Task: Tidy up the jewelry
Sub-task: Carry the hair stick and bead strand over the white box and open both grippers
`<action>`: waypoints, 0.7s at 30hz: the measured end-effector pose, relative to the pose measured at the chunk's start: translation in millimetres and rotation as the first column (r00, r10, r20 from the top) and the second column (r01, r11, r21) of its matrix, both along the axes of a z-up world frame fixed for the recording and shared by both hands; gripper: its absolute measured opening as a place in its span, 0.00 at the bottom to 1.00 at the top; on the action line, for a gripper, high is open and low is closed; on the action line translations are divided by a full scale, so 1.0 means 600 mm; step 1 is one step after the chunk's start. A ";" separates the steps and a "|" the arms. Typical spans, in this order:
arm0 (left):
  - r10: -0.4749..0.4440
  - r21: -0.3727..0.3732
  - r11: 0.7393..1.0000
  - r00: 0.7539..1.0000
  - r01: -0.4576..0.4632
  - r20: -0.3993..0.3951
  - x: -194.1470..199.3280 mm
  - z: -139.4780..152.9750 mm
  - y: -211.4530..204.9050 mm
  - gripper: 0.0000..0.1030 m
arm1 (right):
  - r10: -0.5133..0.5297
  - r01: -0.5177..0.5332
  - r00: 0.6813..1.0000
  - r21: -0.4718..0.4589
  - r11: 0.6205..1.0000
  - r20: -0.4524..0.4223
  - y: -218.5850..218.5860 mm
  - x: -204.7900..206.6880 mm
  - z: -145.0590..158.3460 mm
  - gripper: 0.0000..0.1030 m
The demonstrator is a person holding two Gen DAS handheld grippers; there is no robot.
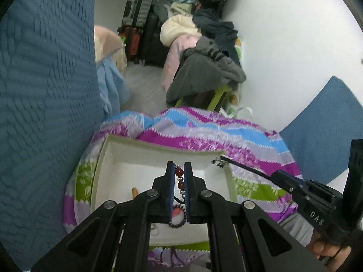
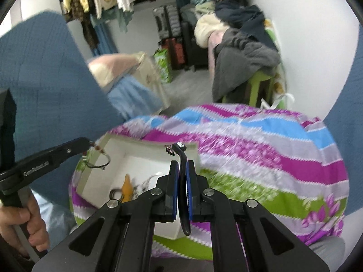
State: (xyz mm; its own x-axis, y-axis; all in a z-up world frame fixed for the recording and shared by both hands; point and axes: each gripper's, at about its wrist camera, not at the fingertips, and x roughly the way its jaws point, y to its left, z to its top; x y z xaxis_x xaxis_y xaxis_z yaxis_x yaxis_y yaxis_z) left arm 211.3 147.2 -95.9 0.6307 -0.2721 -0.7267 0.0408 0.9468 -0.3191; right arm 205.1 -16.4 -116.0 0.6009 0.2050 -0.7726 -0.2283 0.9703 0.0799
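Observation:
A white open box (image 1: pixel 106 158) (image 2: pixel 95 170) sits on a striped purple, blue and green cloth (image 1: pixel 226 136) (image 2: pixel 261 158). My left gripper (image 1: pixel 179 170) (image 2: pixel 90 145) is shut on a red bead bracelet (image 1: pixel 179 179) (image 2: pixel 99 156) with a round pendant (image 1: pixel 178 216), held over the box. My right gripper (image 2: pixel 181 167) (image 1: pixel 274 176) is shut on a black hair band (image 2: pixel 182 181) with a small jewelled ornament (image 2: pixel 175 148) (image 1: pixel 217 162) at its tip, above the box's right edge. An orange piece (image 2: pixel 127 187) (image 1: pixel 135 191) and other jewelry lie in the box.
Blue quilted fabric (image 1: pixel 45 90) (image 2: pixel 45 79) fills the left side. Behind are a green chair piled with clothes (image 1: pixel 204 68) (image 2: pixel 245 63), suitcases (image 1: pixel 138 22) (image 2: pixel 168 27) and a white wall (image 1: pixel 295 45). A hand (image 2: pixel 22 224) holds the left gripper's handle.

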 end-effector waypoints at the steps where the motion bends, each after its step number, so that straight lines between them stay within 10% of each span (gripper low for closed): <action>1: 0.001 0.000 1.000 1.000 -0.001 -0.009 -0.001 -0.010 0.000 0.06 | 0.014 -0.014 1.000 0.000 1.000 -0.019 0.008 0.000 -0.014 0.04; 16: 0.013 -0.006 1.000 0.996 -0.014 -0.083 -0.015 -0.078 -0.007 0.07 | 0.057 -0.056 0.990 0.010 0.998 -0.130 0.025 0.008 -0.091 0.05; 21: 0.038 0.028 0.999 0.998 -0.036 -0.058 -0.030 -0.044 -0.008 0.12 | 0.073 -0.070 0.992 0.035 0.997 -0.105 0.020 0.004 -0.057 0.22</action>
State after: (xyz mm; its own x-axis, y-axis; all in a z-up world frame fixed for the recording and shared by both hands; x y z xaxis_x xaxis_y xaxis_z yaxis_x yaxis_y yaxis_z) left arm 193.6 142.1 -122.1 0.5961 -0.2288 -0.7696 -0.0127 0.9557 -0.2940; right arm 207.6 -4.3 -150.0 0.4988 0.2694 -0.8238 -0.2854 0.9485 0.1373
